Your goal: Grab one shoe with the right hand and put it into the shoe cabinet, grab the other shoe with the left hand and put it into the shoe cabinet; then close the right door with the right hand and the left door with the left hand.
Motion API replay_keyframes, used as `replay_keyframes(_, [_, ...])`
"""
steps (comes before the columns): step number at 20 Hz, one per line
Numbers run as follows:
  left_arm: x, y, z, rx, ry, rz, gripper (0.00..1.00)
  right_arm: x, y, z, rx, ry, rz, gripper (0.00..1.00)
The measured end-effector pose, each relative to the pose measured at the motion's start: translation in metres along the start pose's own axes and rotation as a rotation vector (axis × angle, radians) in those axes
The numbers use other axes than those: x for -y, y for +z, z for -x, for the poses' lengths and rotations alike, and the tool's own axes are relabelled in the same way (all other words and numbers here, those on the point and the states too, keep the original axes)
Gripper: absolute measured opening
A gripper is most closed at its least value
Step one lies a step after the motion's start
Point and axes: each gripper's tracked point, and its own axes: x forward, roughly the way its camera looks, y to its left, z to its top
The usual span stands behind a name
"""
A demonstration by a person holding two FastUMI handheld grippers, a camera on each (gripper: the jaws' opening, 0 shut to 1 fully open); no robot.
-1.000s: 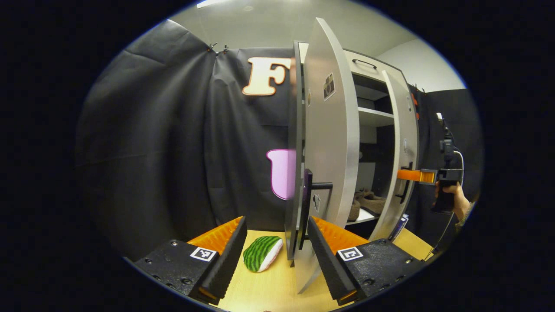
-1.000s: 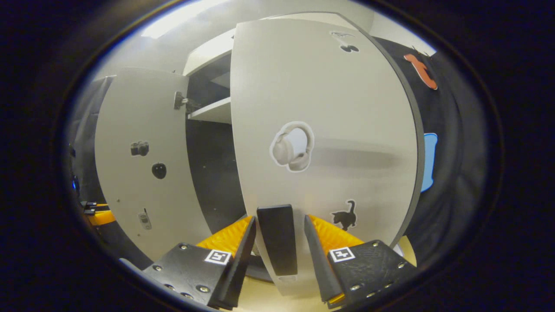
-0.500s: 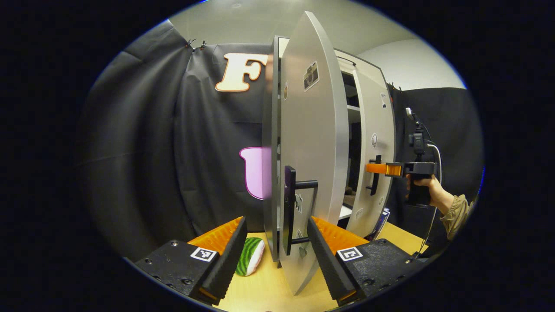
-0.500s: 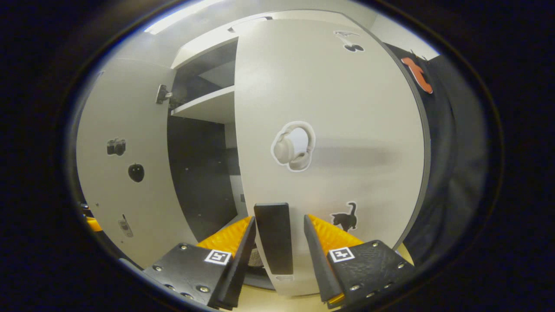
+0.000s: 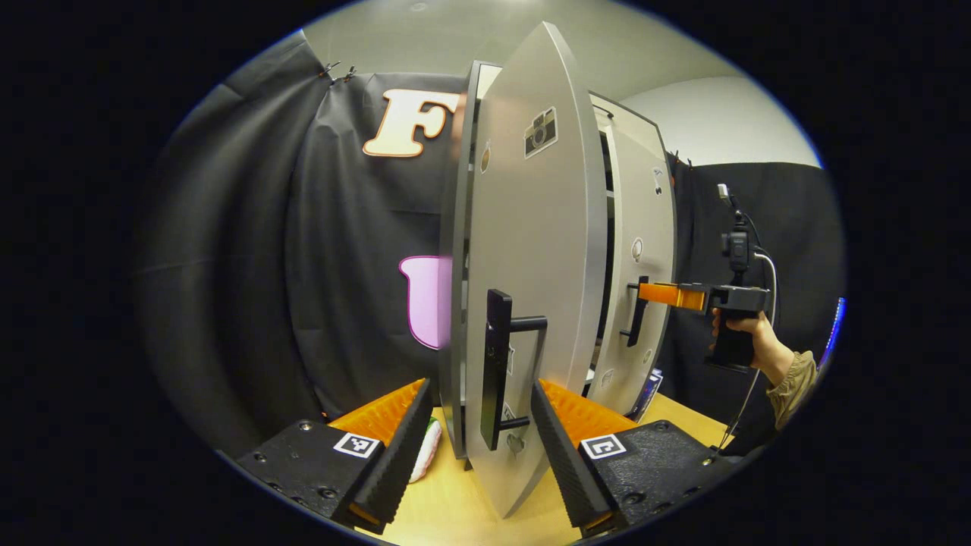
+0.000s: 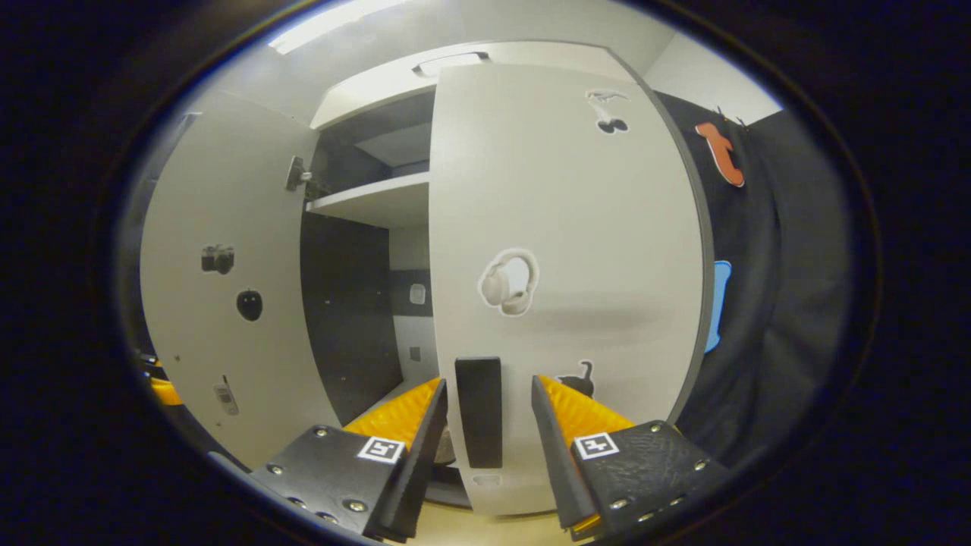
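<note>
**Booth background: black cloth, pale wall, wood table**

Black cloth wall (image 5: 250, 250) hangs in folds on the left, clipped at its top edge, and continues on the right (image 5: 789, 220). Above it, a plain pale wall (image 5: 721, 121) and ceiling (image 5: 425, 38). Light wood table (image 5: 447, 508) at the bottom. In the right gripper view, a bright ceiling light strip (image 6: 334, 23) top left, black cloth along the right.

Shoe cabinet (image 5: 485, 114) on wooden table (image 5: 447, 508)
</note>
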Motion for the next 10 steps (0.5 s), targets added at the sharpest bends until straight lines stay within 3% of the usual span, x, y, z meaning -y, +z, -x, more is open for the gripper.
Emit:
replay_keyframes(3, [0.022, -0.003, -0.002, 0.003, -0.021, 0.005, 0.81, -0.001, 0.004, 0.013, 0.004, 0.026, 0.000, 0.66])
replay_keyframes(4, [0.029, -0.002, -0.005, 0.004, -0.029, 0.003, 0.76, 0.000, 0.005, 0.017, 0.006, 0.033, 0.005, 0.66])
replay_keyframes(5, [0.036, -0.002, -0.008, 0.004, -0.032, -0.003, 0.81, 0.001, 0.006, 0.021, 0.007, 0.039, 0.008, 0.63])
replay_keyframes(6, [0.039, 0.000, -0.011, 0.007, -0.026, -0.010, 0.81, 0.003, 0.006, 0.023, 0.005, 0.046, 0.008, 0.66])
replay_keyframes(7, [0.043, -0.001, -0.013, 0.011, -0.020, -0.019, 0.75, 0.005, 0.007, 0.026, 0.004, 0.053, 0.007, 0.64])
replay_keyframes(9, [0.050, 0.000, -0.020, 0.017, -0.020, -0.022, 0.75, 0.012, 0.009, 0.031, 0.004, 0.061, 0.003, 0.64])
replay_keyframes(10, [0.054, 0.001, -0.025, 0.018, -0.020, -0.009, 0.80, 0.016, 0.008, 0.032, 0.003, 0.063, 0.000, 0.67])
